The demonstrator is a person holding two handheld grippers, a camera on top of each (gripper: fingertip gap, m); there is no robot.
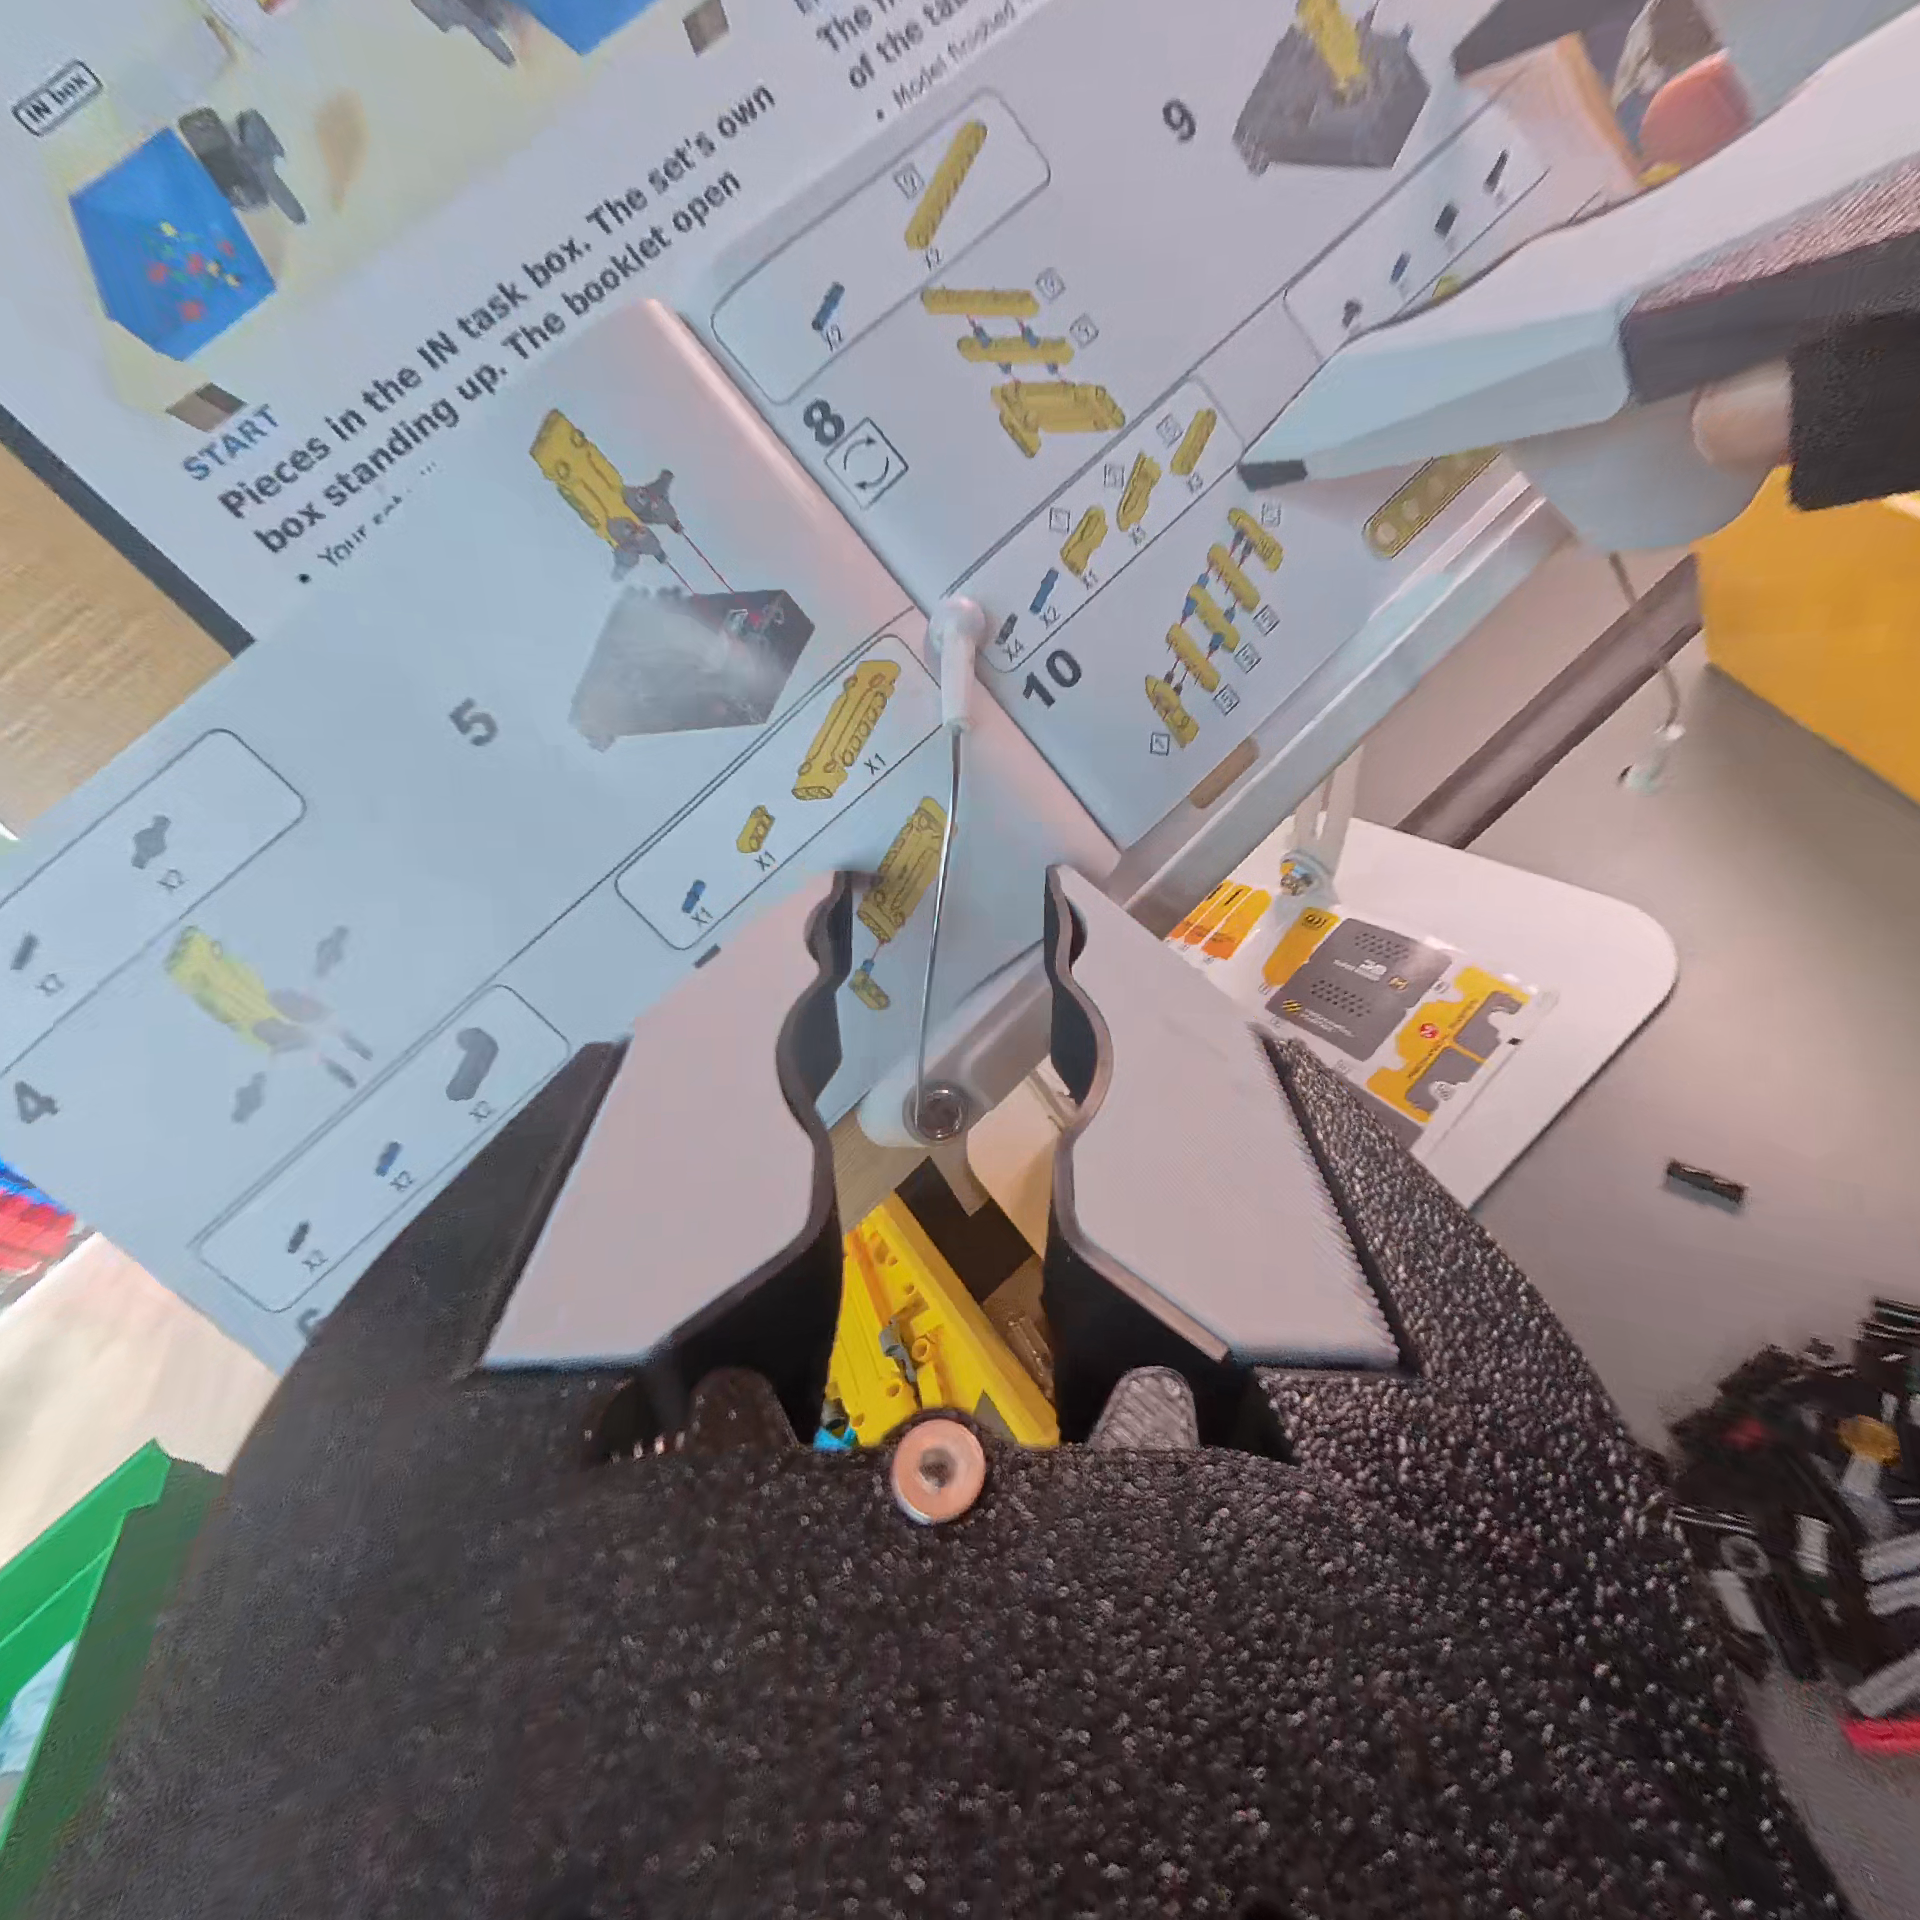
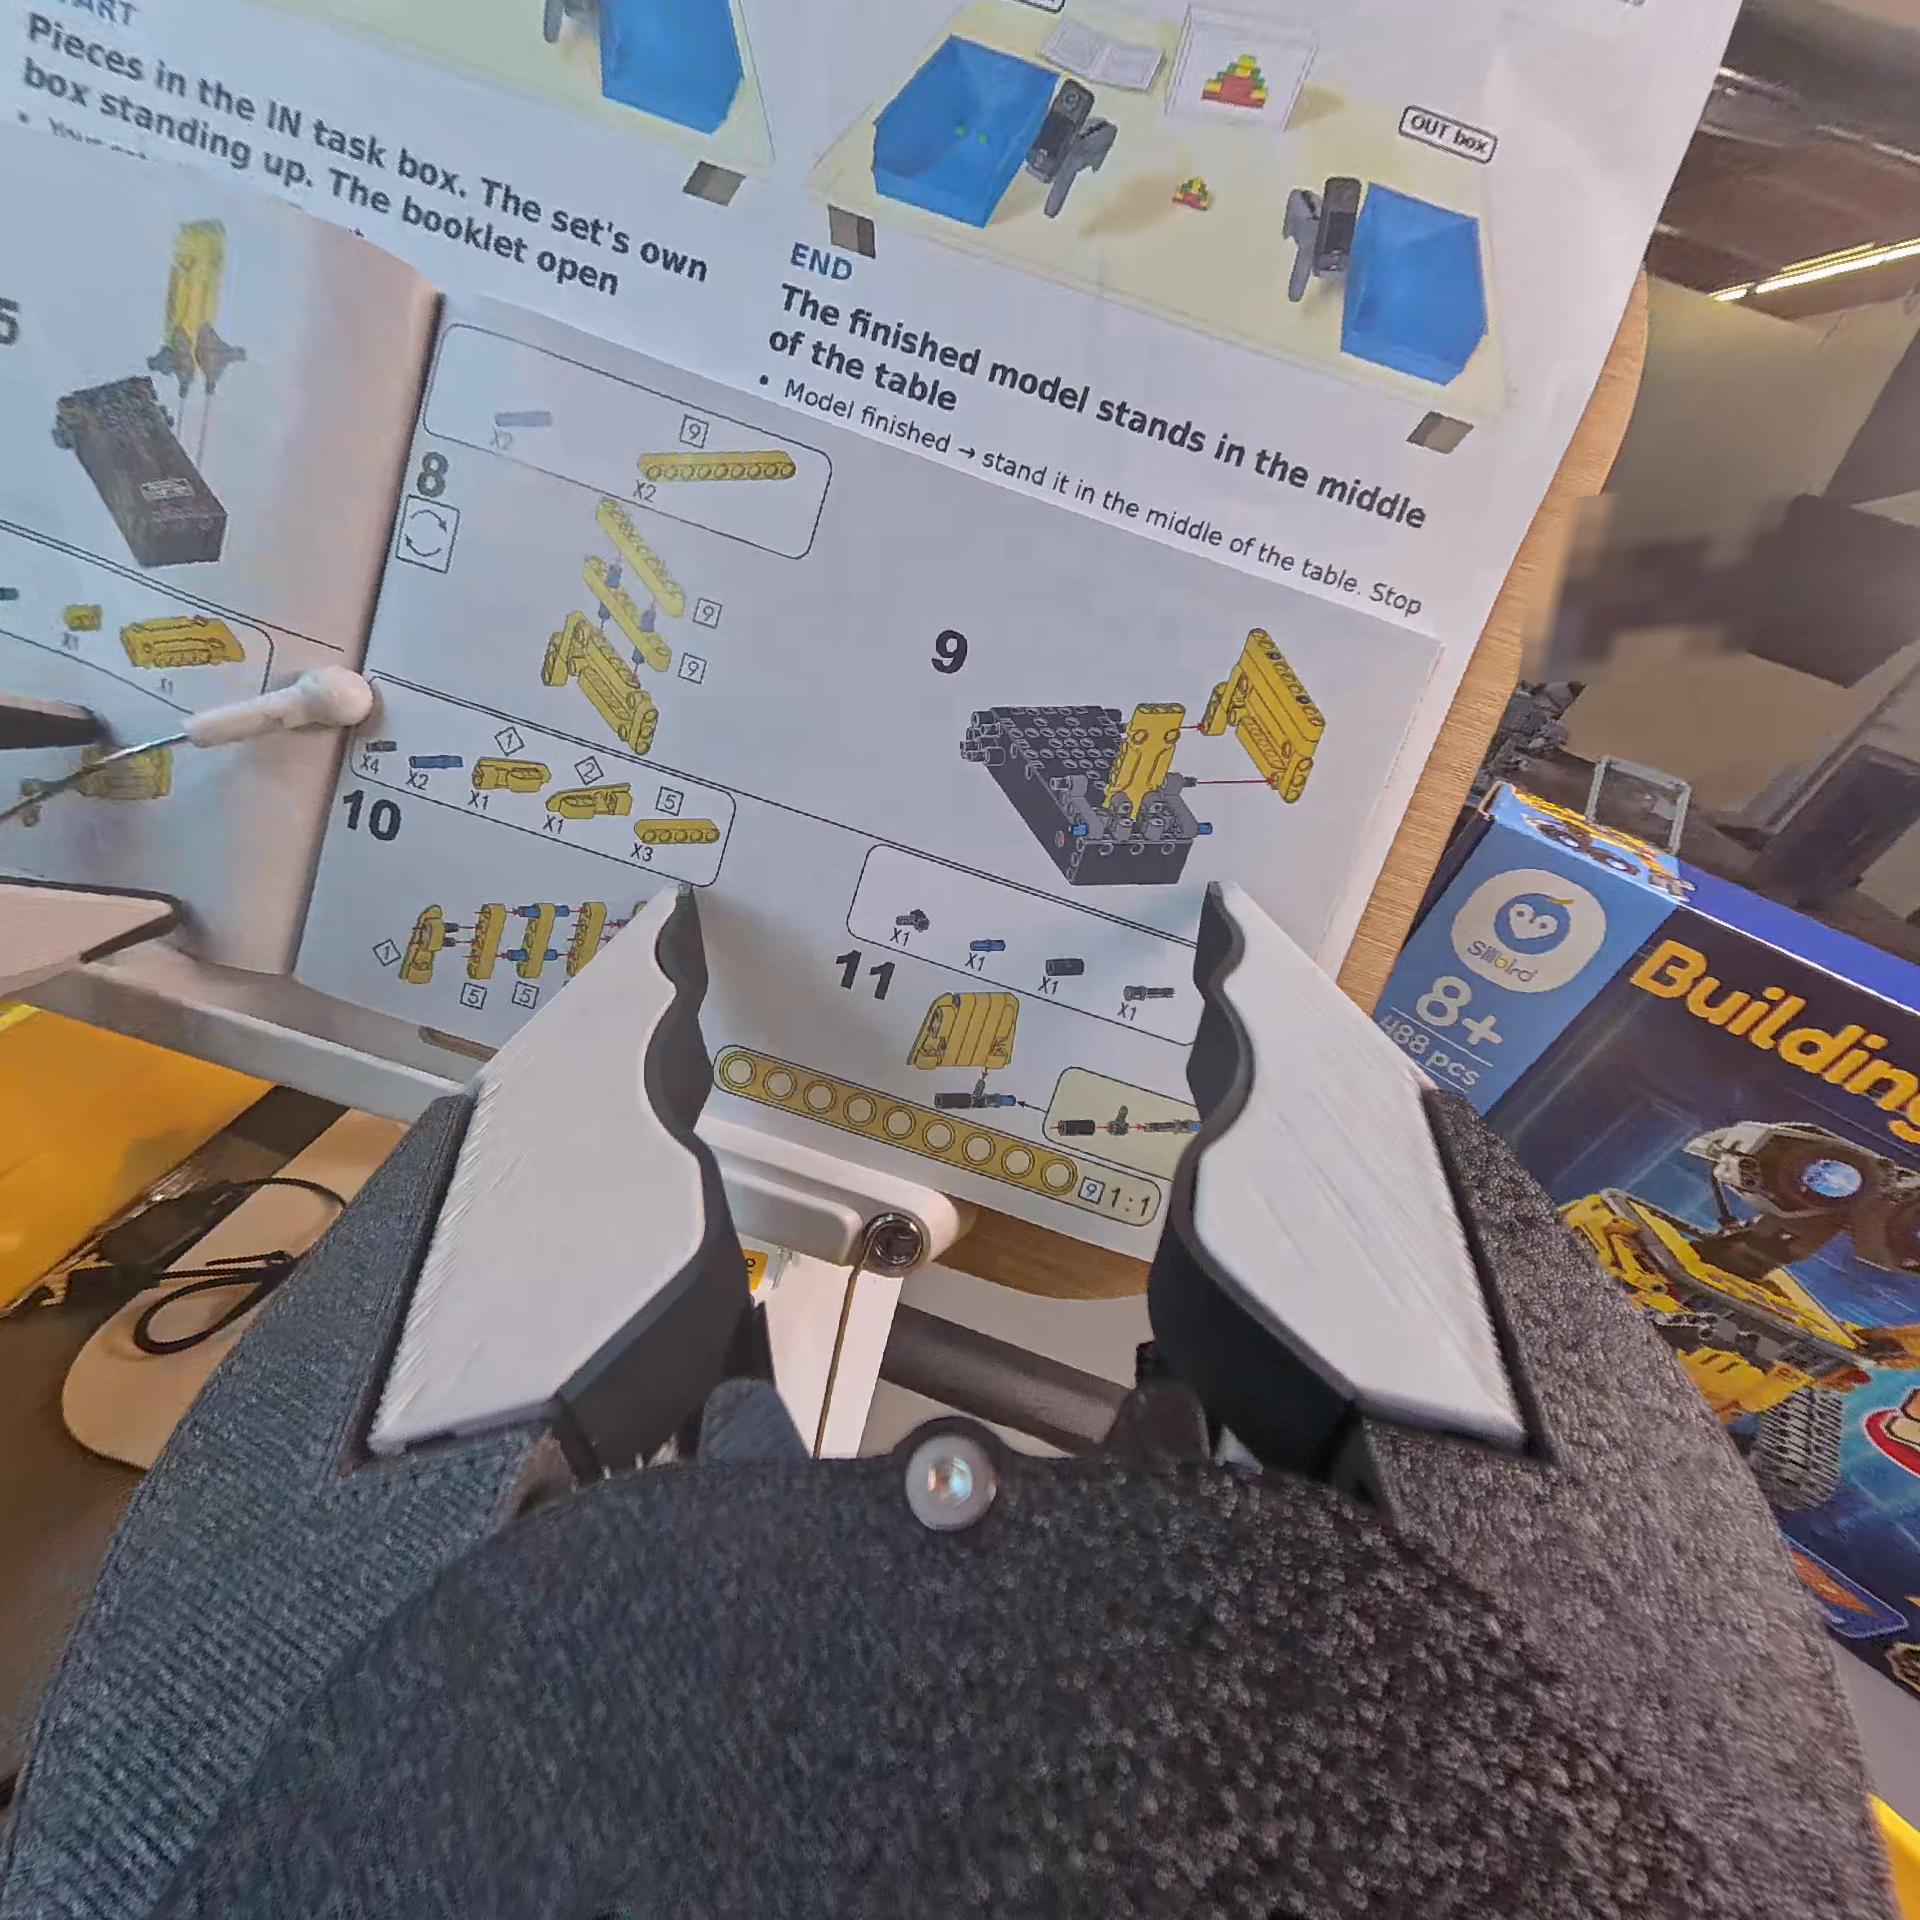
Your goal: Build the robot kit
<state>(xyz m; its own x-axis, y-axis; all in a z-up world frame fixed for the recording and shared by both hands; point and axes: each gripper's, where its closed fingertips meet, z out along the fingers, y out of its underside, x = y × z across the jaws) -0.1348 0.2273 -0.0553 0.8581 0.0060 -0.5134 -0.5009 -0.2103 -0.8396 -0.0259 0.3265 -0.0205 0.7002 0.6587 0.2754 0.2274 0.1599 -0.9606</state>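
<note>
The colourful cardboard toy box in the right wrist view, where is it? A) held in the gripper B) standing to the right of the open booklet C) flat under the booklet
B: the blue and yellow cardboard toy box stands to the right of the open instruction booklet, while the right gripper is open and holds nothing.

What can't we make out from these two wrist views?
- Yellow brick assembly, left wrist view: mostly hidden behind the left gripper; whether the fingers touch it is unclear.
- Pile of dark pieces, left wrist view: blurred, cut by the right edge.
- Booklet left page, right wrist view: cut by the left edge.
- Set box, right wrist view: cut by the right edge, behind the right gripper.
</note>
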